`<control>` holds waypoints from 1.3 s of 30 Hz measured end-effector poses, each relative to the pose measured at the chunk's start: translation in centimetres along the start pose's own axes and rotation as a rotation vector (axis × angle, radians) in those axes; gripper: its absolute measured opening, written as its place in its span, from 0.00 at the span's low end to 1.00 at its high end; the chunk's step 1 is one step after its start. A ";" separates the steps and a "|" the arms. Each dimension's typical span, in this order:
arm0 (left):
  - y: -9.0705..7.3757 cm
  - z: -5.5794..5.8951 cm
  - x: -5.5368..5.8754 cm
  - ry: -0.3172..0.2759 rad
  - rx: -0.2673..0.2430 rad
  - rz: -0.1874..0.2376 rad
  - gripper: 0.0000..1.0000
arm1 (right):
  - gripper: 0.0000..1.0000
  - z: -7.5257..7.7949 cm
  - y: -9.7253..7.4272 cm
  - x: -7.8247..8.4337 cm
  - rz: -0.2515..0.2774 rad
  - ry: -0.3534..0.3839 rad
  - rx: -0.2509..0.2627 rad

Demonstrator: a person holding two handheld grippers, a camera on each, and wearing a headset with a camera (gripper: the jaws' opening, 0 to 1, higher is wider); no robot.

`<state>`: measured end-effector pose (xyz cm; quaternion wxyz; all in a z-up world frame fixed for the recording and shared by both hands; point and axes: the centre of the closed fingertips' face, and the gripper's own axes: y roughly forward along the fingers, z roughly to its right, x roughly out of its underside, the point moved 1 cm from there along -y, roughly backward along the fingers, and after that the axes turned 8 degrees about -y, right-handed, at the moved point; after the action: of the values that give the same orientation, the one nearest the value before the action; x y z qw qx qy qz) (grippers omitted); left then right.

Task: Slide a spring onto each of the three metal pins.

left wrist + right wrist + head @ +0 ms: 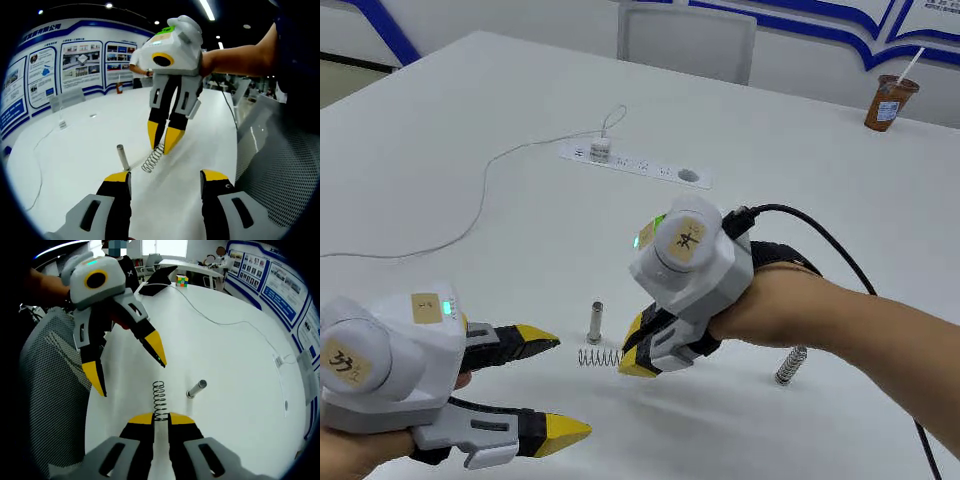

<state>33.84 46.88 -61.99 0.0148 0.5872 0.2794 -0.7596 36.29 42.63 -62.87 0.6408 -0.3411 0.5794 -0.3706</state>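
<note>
One pin [595, 322] stands upright on the white surface [470, 120], bare, with no spring on it. Just near of it, the right hand-held gripper [638, 358] has its jaws closed almost fully on one end of a spring [600, 357]. The spring juts out level toward the left, low over the surface; whether it rests there I cannot tell. Gripping it by the end leaves the rest of the coil free, which I judge suits tipping the open end over the pin's top. The left hand-held gripper [558, 385] sits at the near left with its jaws wide apart and nothing between them. Its tips are aimed at the spring's free end, probably to steady or guide it. A second spring [790, 365] lies on the surface to the right, beyond the person's right wrist and well apart from the pin.
</note>
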 end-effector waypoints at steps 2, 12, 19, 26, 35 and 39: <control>0.1 0.2 -0.2 0.013 0.009 0.002 0.54 | 0.11 -0.7 -0.4 0.0 -0.003 -0.016 -0.016; 0.8 1.4 -0.6 0.078 0.065 0.004 0.35 | 0.11 -2.7 -1.5 -0.9 0.002 -0.072 -0.052; 1.0 2.0 -0.9 0.122 0.092 0.011 0.23 | 0.11 -3.2 -1.8 -1.3 0.000 -0.095 -0.063; 0.9 2.3 -0.9 0.162 0.102 0.011 0.12 | 0.11 -3.6 -1.9 -1.3 -0.004 -0.107 -0.069; 1.0 2.9 -0.8 0.188 0.128 0.004 0.10 | 0.11 -4.0 -2.0 -1.1 0.002 -0.112 -0.078; 0.9 3.0 -0.8 0.185 0.131 0.005 0.10 | 0.12 -4.1 -2.1 -1.1 0.008 -0.106 -0.080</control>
<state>31.78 44.53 -61.16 -0.0477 0.6551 0.2281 -0.7187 32.02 42.51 -60.95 0.6578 -0.3834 0.5604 -0.3258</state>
